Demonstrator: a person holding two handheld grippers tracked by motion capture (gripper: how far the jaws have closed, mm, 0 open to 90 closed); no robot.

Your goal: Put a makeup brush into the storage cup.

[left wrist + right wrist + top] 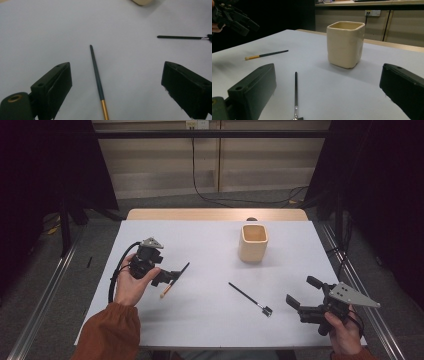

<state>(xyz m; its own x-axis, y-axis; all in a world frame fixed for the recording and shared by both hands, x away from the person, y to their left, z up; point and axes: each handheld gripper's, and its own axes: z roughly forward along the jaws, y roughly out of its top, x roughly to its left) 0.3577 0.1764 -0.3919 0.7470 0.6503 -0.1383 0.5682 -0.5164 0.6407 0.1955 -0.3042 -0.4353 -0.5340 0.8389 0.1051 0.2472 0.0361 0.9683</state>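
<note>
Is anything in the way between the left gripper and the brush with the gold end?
No, nothing visible. The left gripper hangs open over the gold-ended brush, with only bare white table between the jaws. The other black brush and the cream cup sit off to the side.

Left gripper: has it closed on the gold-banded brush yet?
No. In its own view, the left gripper stands wide open, the gold-banded brush lying untouched on the table between the jaws.

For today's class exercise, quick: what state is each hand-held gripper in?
Left hand-held gripper: open, holding nothing, over the gold-ended brush.
Right hand-held gripper: open, empty.
</note>
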